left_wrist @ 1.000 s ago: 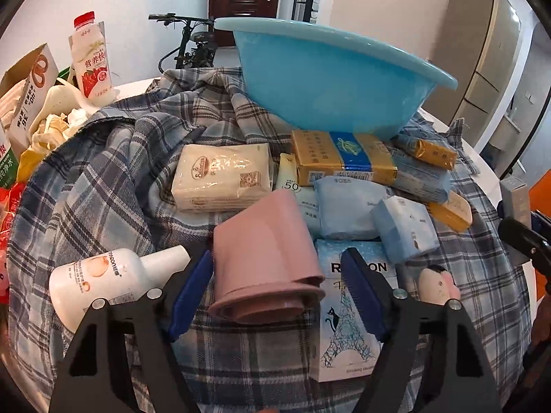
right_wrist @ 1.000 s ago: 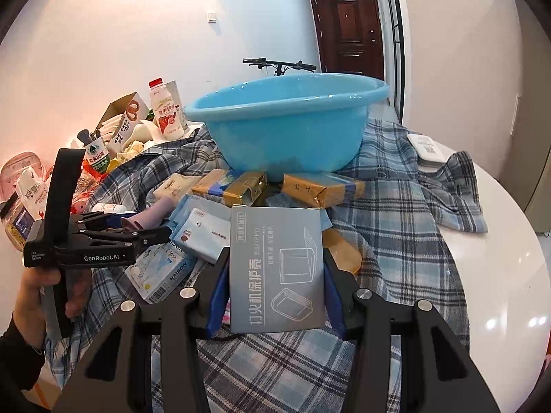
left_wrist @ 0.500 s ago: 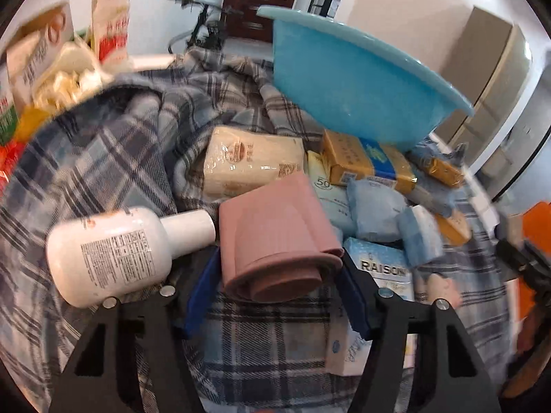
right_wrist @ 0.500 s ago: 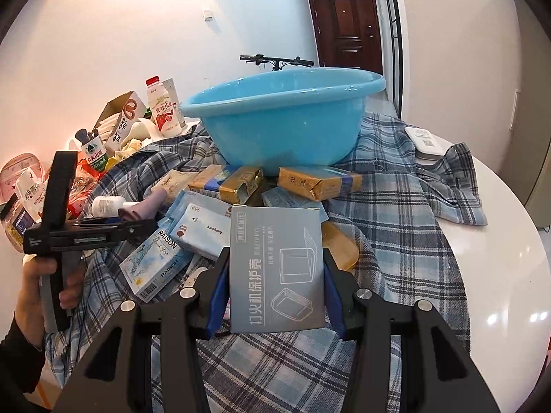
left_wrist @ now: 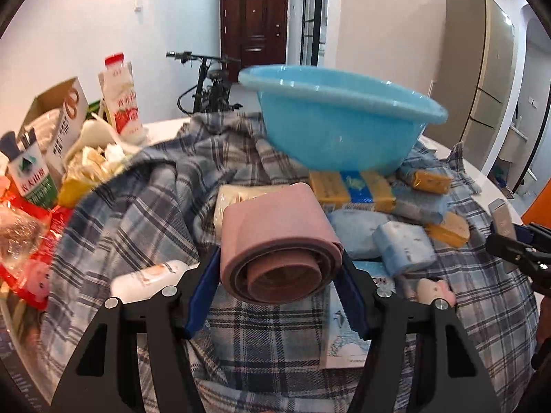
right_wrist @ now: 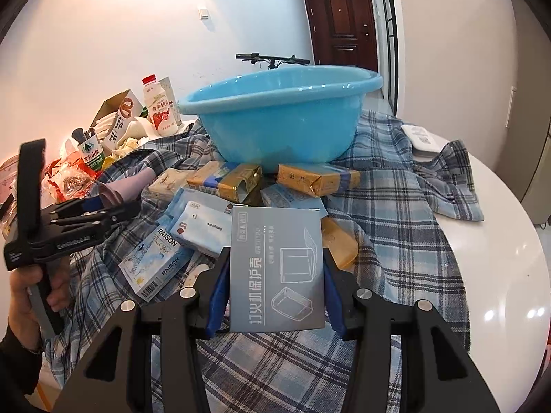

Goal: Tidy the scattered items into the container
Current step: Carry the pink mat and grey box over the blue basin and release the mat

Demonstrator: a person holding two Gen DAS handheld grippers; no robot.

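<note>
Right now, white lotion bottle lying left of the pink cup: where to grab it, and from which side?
Grip the white bottle across its wide body, not the narrow cap end, coming from above. It lies on its side on the plaid cloth, partly hidden behind the left gripper, which is shut on the pink cup. Jaws should span the short width.

Both grippers clamped, angled downward.
Left gripper [left_wrist: 280, 275] has its blue pads pressed on a pink cup [left_wrist: 275, 241], lifted clear; a hand [right_wrist: 26, 296] grips its handle. Right gripper [right_wrist: 275, 275] clamps a grey box [right_wrist: 277, 268].
</note>
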